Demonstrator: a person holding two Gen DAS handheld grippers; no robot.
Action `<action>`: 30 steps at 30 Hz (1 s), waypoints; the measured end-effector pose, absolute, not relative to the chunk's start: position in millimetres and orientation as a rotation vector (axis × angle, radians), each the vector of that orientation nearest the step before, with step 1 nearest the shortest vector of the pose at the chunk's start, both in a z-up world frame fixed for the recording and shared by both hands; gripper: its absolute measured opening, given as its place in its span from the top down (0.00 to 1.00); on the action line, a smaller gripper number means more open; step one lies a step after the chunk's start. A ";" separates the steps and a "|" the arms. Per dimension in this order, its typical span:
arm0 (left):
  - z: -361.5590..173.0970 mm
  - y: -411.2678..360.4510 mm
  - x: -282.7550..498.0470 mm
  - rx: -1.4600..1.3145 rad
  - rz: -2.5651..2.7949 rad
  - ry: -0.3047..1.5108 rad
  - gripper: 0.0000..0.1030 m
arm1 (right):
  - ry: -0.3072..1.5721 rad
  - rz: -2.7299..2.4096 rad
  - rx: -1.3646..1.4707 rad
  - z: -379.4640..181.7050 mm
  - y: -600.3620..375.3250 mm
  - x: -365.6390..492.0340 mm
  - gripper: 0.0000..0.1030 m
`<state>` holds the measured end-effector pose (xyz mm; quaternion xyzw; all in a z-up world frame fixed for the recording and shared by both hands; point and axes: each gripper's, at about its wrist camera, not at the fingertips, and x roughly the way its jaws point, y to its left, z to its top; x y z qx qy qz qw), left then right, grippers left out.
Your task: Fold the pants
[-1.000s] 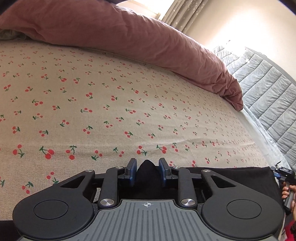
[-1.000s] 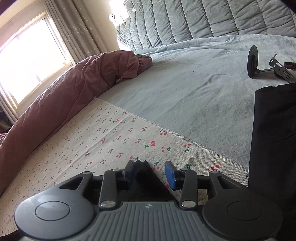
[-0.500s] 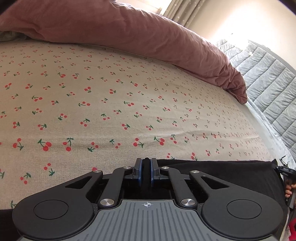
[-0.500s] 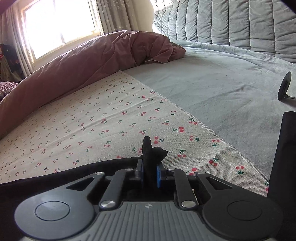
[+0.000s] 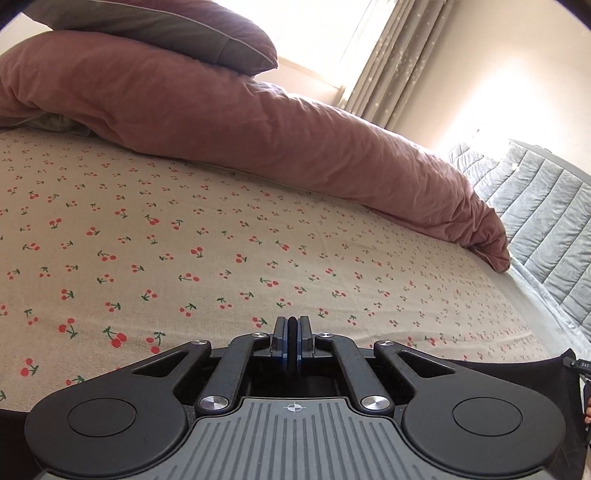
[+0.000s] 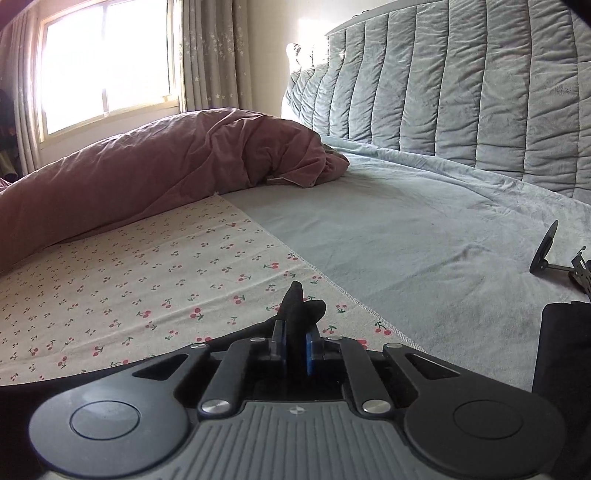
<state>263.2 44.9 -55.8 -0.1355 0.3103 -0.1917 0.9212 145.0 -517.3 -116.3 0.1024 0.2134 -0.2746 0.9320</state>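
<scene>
We see a cherry-print sheet (image 5: 221,240) spread over the bed, meeting a pale blue blanket (image 6: 424,236) along a stitched edge. A rolled pink duvet (image 5: 240,129) lies along its far side, a grey pillow (image 5: 166,29) resting on top. Behind, a quilted grey headboard (image 6: 461,85), starry curtains (image 6: 210,51) and a bright window (image 6: 103,62). A small black stand (image 6: 550,254) lies on the blanket.
</scene>
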 end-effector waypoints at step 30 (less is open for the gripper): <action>-51.3 -27.0 88.4 0.071 -0.607 0.762 0.29 | 0.653 -0.515 0.689 -121.5 -496.4 -25.1 0.55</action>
